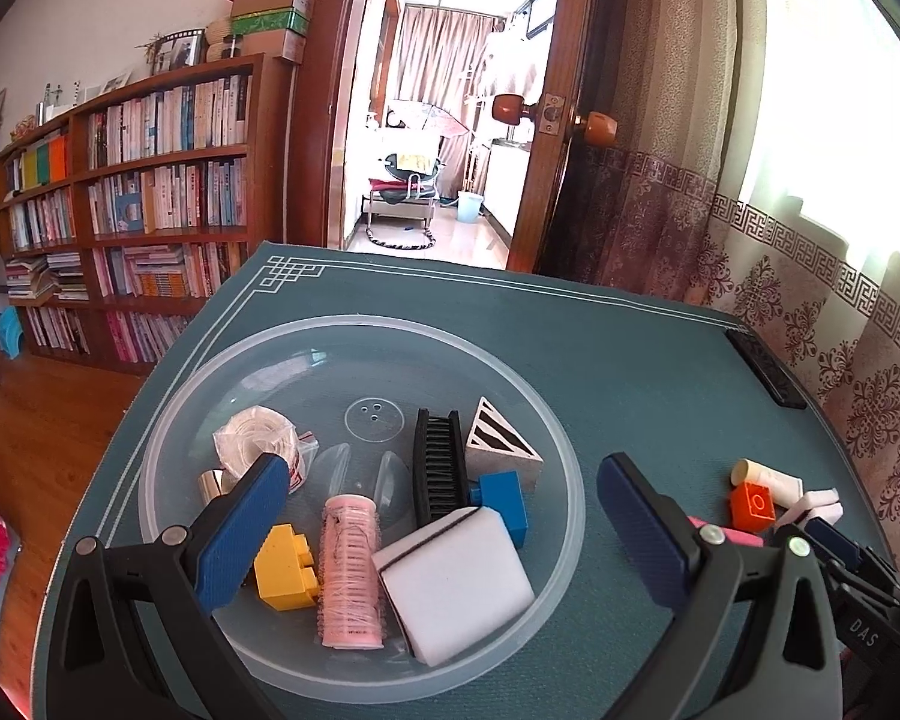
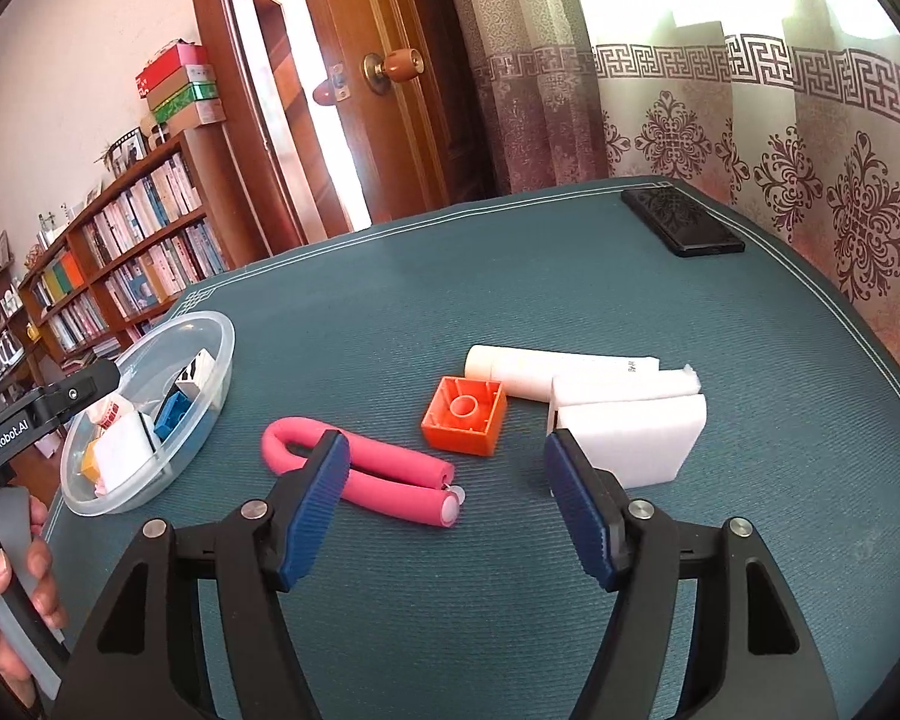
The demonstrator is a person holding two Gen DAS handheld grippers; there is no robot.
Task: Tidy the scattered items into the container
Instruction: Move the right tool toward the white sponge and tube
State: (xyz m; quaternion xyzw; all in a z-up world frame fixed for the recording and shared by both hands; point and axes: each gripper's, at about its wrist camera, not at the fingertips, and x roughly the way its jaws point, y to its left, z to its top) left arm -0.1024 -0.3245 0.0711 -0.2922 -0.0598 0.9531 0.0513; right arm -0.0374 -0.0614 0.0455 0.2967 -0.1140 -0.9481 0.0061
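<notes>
left gripper (image 1: 444,516): jaws spread, empty, over clear round plastic bowl (image 1: 510,354) | right gripper (image 2: 447,498): jaws spread, empty, low over bent pink foam roller (image 2: 384,474)

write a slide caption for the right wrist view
Open right gripper hovers over pink foam curler and orange brick.

Bright window glare, sharp focus, fisheye-warped edges.
</notes>
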